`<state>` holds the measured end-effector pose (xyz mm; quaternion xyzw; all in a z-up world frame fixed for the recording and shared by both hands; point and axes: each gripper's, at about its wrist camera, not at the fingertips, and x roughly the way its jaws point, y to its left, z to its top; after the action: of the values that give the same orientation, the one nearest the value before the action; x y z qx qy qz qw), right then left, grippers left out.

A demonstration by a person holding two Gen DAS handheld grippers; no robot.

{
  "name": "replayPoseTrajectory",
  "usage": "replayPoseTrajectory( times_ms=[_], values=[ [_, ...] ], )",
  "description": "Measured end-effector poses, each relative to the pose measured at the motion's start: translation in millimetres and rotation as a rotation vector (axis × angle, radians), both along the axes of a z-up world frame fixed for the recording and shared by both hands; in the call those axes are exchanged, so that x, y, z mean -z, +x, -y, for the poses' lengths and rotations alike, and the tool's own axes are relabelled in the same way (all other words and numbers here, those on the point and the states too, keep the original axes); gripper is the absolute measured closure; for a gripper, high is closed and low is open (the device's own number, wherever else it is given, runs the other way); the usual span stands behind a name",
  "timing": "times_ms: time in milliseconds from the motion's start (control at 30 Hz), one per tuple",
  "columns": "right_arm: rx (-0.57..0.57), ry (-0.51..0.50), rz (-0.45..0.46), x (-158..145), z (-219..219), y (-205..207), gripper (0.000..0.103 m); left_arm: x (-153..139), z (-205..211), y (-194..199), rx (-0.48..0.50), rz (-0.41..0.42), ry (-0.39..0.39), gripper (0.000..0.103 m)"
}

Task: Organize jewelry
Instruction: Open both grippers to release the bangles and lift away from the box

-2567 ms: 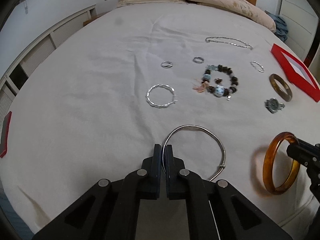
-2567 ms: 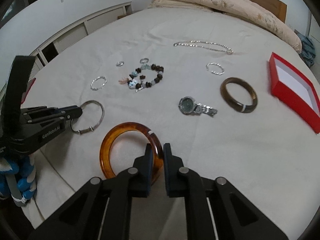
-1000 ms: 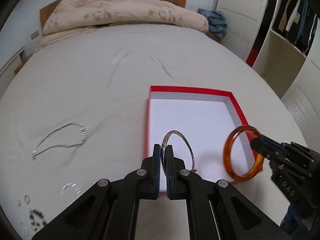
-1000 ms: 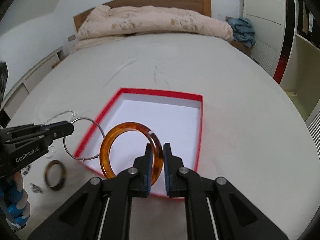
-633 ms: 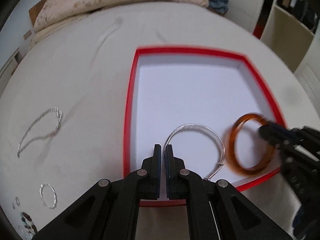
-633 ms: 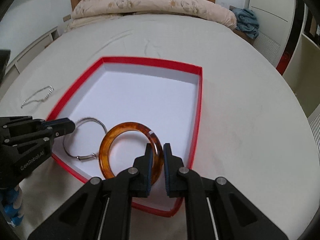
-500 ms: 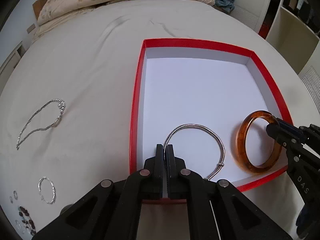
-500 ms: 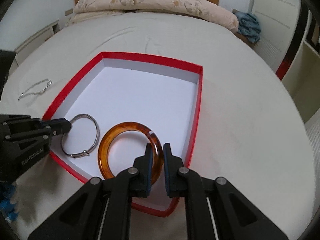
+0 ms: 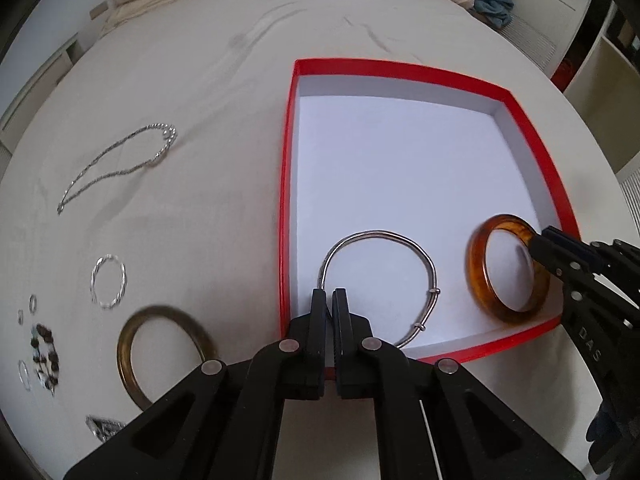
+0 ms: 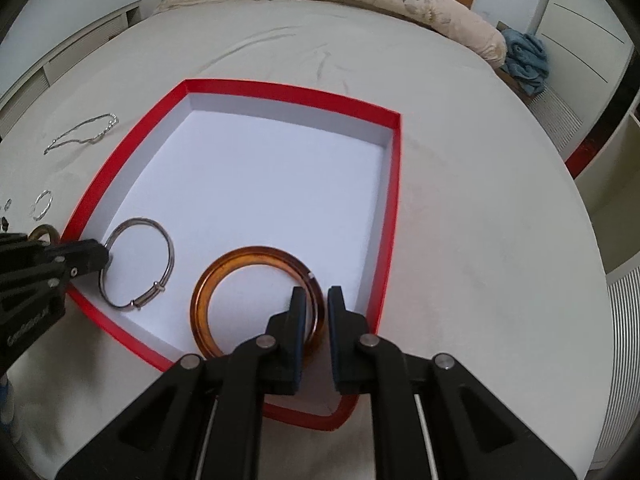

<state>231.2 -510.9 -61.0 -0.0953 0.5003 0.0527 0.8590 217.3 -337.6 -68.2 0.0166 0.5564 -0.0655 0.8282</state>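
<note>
Red cardboard now fills both views: the shallow red box [image 10: 394, 184] with its white floor sits on the bed [image 10: 480, 240], where a couple of seconds ago both cameras looked over loose jewelry scattered on the sheet. Both bangles have been carried across and lowered into it. The amber bangle [image 10: 224, 276] lies flat on the white floor near the box's near corner, and the right tongs [image 10: 317, 300] are opening around it; a gap shows beside the rim, which still sits between the jaws, so the grip looks let go. The silver bangle [image 9: 400, 236] rests on the floor by the box's left wall, and the left tongs [image 9: 328, 308] stay clenched on its wire, not yet released.

That puts two pieces in the box, side by side and apart, with the rest of its floor bare. Outside it on the sheet remain the chain necklace [image 9: 116, 168], a twisted silver hoop [image 9: 108, 286], a dark brown bangle [image 9: 160, 354], a beaded bracelet [image 9: 44, 354] and some small rings, so most of the sorting looks undone.
</note>
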Motion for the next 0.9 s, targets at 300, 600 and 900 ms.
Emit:
replayPoseTrajectory(
  times_ms=[300,600,900],
  values=[
    [-0.021,0.051,0.075,-24.9,2.2,-14.2,0.061,-18.3,-2.0,4.1,0.039,0.111,-0.073,0.065],
    [0.086,0.054,0.161,-84.0,23.9,-50.7,0.061,-78.8,-37.6,-17.2,-0.015,0.223,-0.091,0.057],
    [0.113,0.103,0.271,-169.0,24.4,-131.5,0.061,-155.3,-131.2,-72.1,-0.072,0.344,0.055,0.057]
  ],
)
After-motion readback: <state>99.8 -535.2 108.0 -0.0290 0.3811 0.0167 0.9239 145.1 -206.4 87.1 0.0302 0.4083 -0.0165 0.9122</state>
